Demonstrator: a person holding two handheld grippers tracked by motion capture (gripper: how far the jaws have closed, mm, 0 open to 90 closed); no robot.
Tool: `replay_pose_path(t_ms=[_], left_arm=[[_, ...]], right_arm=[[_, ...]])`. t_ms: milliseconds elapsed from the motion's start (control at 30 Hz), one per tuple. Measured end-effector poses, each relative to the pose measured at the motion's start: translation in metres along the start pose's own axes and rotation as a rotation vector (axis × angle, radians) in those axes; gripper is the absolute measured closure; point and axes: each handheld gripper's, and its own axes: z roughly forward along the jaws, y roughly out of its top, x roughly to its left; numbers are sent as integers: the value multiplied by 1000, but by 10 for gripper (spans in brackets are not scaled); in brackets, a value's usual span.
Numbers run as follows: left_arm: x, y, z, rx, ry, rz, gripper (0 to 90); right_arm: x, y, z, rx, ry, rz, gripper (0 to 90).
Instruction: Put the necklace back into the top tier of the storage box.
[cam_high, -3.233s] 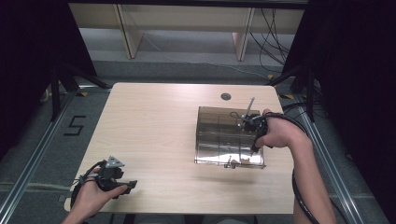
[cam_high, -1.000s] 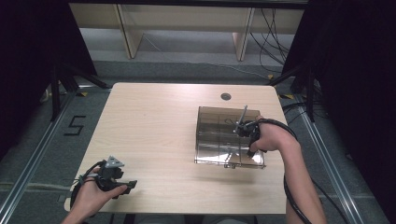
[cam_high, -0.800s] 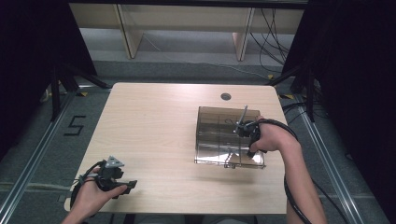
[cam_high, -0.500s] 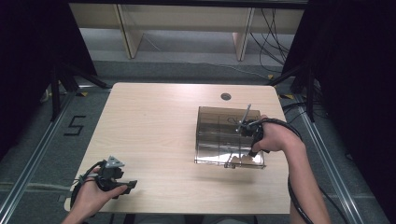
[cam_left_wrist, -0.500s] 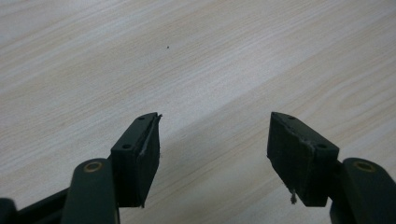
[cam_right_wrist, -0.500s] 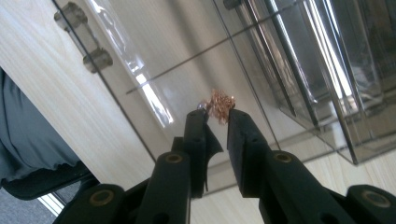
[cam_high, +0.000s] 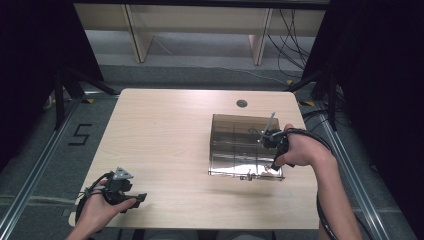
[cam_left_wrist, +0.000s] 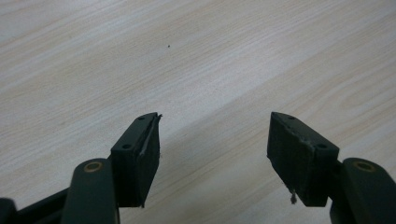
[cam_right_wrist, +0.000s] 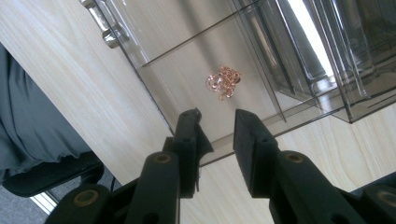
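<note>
A clear smoky-plastic organiser box (cam_high: 240, 145) sits on the right half of the pale wood-grain table (cam_high: 165, 130), its long sides running toward and away from the person, with a metal latch (cam_high: 248, 176) on the near edge. Thin transparent walls split it into compartments. In the near right compartment lies a small tangle of rose-gold chain (cam_right_wrist: 223, 82), a loose shiny knot with no clear long axis, resting on the box floor apart from the walls.

The right gripper (cam_high: 274, 150) hangs just above that near right corner, pointing down into the box. Its jaws have just been opening and stand apart with nothing between them; the chain lies beyond the tips, untouched. The right gripper (cam_right_wrist: 217, 126) shows matt black, blocky pads on hinged arms with brass-coloured pivots.

The left gripper (cam_high: 125, 192) rests at the near left corner of the table, well apart from the box, pointing right along the edge, with a grey three-cornered plate on top. Its jaws stand wide apart over bare wood, holding nothing; the left gripper (cam_left_wrist: 212, 144) shows a worn strip at one pad's edge.

The high view gives the box's outline and both hands. The right gripper view alone makes out the chain's links, and the left gripper view the fine table grain.
</note>
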Motion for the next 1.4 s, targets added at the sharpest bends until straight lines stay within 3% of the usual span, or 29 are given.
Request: replay_pose_path(t_ms=[167,200,300,367,433,500,567,633,700,767,833,867,900,1133,1367,1400], left_arm=[[0,0,0,0,1,-1,343],[0,0,0,1,1,0,343],[0,0,1,3,-5,-8,343],[0,-1,1,5,10,-12,343],[1,0,0,11,3,9,343],[1,-1,0,8,4,5,343],[0,-1,1,5,13,-5,343],[0,-1,1,6,10,-12,343],[1,-1,1,4,11,9,343],[1,-1,1,5,12,7,343],[1,-1,0,9,4,4,343],[1,-1,0,9,4,4,343],[1,-1,1,6,7,4,343],[1,-1,0,13,-2,1,343],[0,-1,1,13,4,8,343],[0,-1,1,11,4,8,343]], right_arm=[[1,-4,-1,-13,10,-2,695],[3,-5,-2,-10,0,19,691],[5,-9,-4,-17,4,23,681],[4,-11,-5,-20,-7,21,677],[6,-16,-6,-22,-7,29,674],[8,-18,-6,-18,-8,39,674],[7,-22,-5,-28,-9,25,672],[7,-27,-3,-23,-17,25,671],[7,-31,-1,-26,-11,20,669],[9,-36,1,-19,-16,43,667],[7,-41,4,-26,-13,28,665],[8,-46,5,-24,-14,46,665],[5,-50,6,-14,-22,19,665],[6,-66,14,-1,-11,66,658],[5,-81,24,-15,-3,74,645],[5,-84,28,-21,16,81,639]])
